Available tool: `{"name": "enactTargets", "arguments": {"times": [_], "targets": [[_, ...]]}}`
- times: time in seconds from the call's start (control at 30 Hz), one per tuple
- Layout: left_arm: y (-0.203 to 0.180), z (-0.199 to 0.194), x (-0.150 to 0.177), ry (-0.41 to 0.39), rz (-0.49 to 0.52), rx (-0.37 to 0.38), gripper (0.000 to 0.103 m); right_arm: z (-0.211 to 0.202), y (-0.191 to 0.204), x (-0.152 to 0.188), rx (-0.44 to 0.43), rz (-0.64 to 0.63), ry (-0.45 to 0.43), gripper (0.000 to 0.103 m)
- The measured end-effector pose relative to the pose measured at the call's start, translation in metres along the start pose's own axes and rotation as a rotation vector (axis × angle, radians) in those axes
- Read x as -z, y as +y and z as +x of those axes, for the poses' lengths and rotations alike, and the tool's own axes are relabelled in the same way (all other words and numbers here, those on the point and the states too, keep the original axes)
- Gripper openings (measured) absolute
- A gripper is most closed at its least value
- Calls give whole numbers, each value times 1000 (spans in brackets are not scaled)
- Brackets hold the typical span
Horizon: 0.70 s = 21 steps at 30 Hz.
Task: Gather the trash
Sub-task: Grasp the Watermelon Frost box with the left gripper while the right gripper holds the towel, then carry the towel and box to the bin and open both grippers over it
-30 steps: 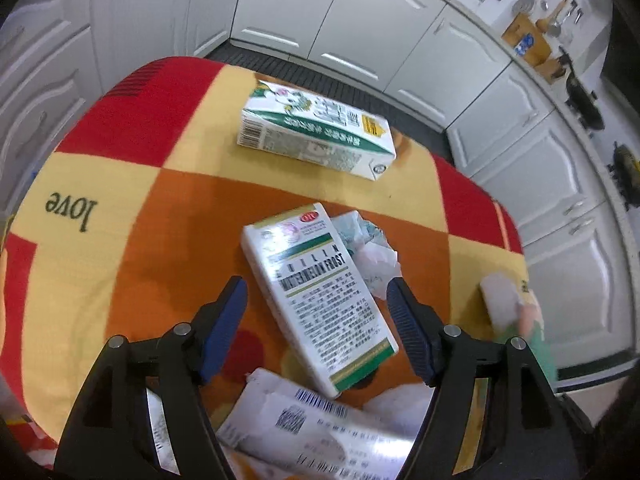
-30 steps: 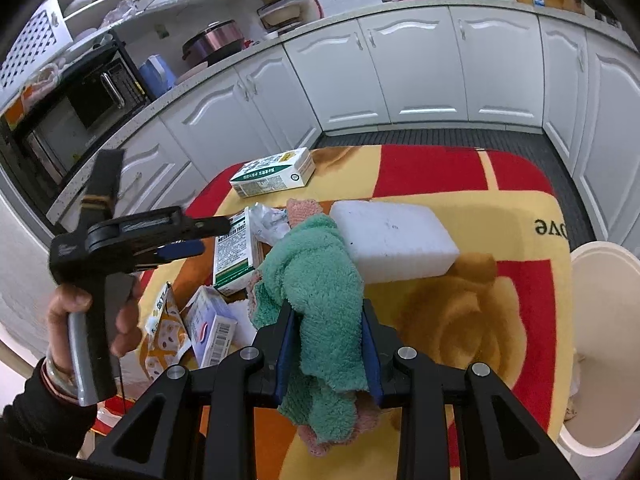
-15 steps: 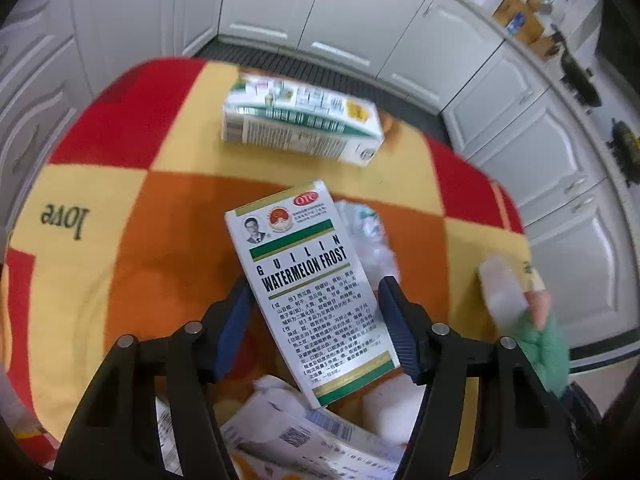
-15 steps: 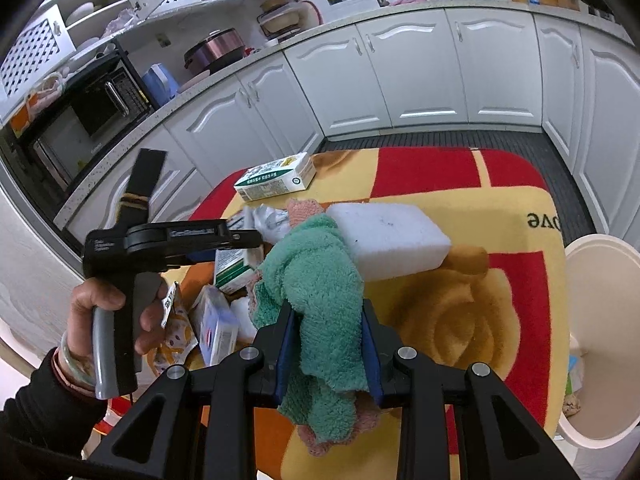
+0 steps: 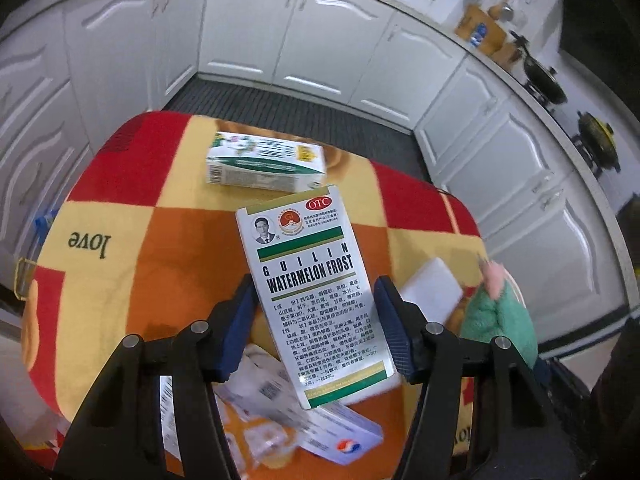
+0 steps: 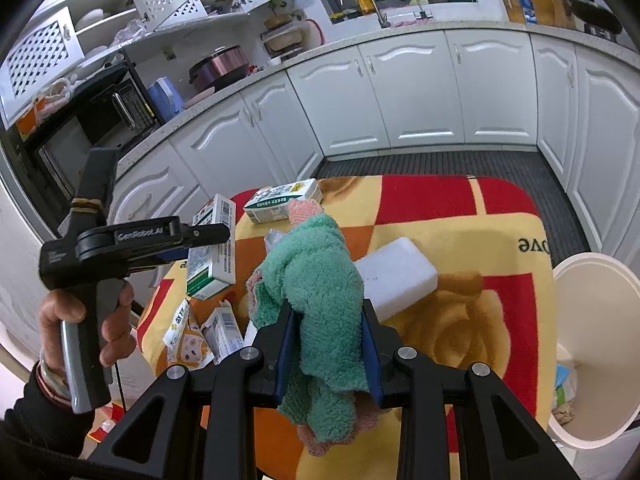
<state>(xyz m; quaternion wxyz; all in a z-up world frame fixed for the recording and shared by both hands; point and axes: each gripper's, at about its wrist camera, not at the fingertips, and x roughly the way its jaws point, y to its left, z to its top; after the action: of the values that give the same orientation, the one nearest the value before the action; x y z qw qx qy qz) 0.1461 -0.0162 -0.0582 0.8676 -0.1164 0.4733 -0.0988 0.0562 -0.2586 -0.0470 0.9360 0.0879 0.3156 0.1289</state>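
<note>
Left gripper (image 5: 316, 320): jaws have just been closing and now clamp a white-and-green medicine box (image 5: 310, 300) by its long side edges. Box is lifted clear of the table and tilted, printed face toward the camera, top end pointing away. Seen from the right wrist, the same box (image 6: 212, 248) hangs in the left gripper above the table's left edge, with the person's left hand (image 6: 80, 320) wrapped round the gripper handle.

Right gripper (image 6: 328, 340): jaws close together, clamped on a green towel (image 6: 316, 280). Towel bunches up above the pads and hangs down below them; a pink cloth edge shows at its top and bottom.

Table: covered with a red, orange and yellow checked cloth (image 6: 480, 320).
- Green-and-white carton (image 5: 264, 168) lies flat near the far edge, well apart from the held box.
- White block (image 6: 394, 276) lies near the middle of the table, partly hidden behind the towel.
- More litter below the left gripper: a blue-and-white box (image 5: 340, 432) and crumpled wrappers (image 5: 256, 432), blurred. The right wrist view shows a yellow snack packet (image 6: 184, 336) there.

White bin (image 6: 592, 340) stands on the floor beside the table's right edge, open top, some scraps visible in the bottom.
</note>
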Motion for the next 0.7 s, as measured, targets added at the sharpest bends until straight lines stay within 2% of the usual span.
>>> {"name": "enactTargets", "arguments": {"times": [0.5, 0.7], "targets": [[-62, 2, 35, -13, 151, -25, 56, -36, -18, 4, 56, 35, -62, 29], [-89, 5, 41, -17, 198, -5, 56, -49, -38, 7, 92, 68, -81, 29]]}}
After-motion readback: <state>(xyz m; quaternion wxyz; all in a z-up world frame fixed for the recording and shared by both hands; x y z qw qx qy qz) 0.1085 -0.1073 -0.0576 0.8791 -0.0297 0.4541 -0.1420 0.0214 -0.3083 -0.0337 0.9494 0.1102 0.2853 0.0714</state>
